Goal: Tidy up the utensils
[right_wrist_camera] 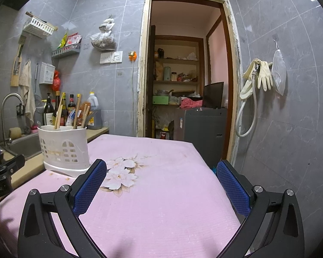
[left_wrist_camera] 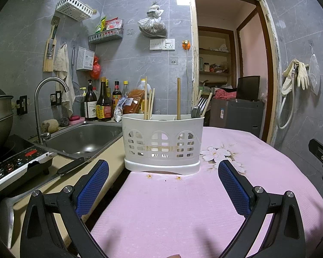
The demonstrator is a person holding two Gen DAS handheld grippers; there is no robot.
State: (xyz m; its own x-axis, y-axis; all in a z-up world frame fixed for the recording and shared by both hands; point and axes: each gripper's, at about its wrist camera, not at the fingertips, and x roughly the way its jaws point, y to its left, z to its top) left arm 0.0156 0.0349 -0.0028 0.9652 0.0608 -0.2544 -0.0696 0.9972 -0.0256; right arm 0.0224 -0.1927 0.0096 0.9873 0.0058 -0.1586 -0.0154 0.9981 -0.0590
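Note:
A white slotted utensil holder (left_wrist_camera: 162,142) stands at the near left edge of the pink flowered cloth (left_wrist_camera: 183,204). Wooden chopsticks (left_wrist_camera: 149,103) stick up from its left compartment, a single stick (left_wrist_camera: 178,99) from the middle, and metal utensils with more chopsticks (left_wrist_camera: 199,107) from the right. My left gripper (left_wrist_camera: 163,165) hovers open just in front of the holder, nothing between its blue pads. In the right wrist view the holder (right_wrist_camera: 63,148) sits at the left, and my right gripper (right_wrist_camera: 161,167) is open over the cloth (right_wrist_camera: 161,204), empty, to the holder's right.
A steel sink (left_wrist_camera: 84,137) with a tap (left_wrist_camera: 41,107) lies left of the holder, with sauce bottles (left_wrist_camera: 101,105) behind it. An induction cooker (left_wrist_camera: 13,161) carrying a pot and a black-handled knife (left_wrist_camera: 71,165) occupy the left counter. A doorway (right_wrist_camera: 183,75) opens behind the table.

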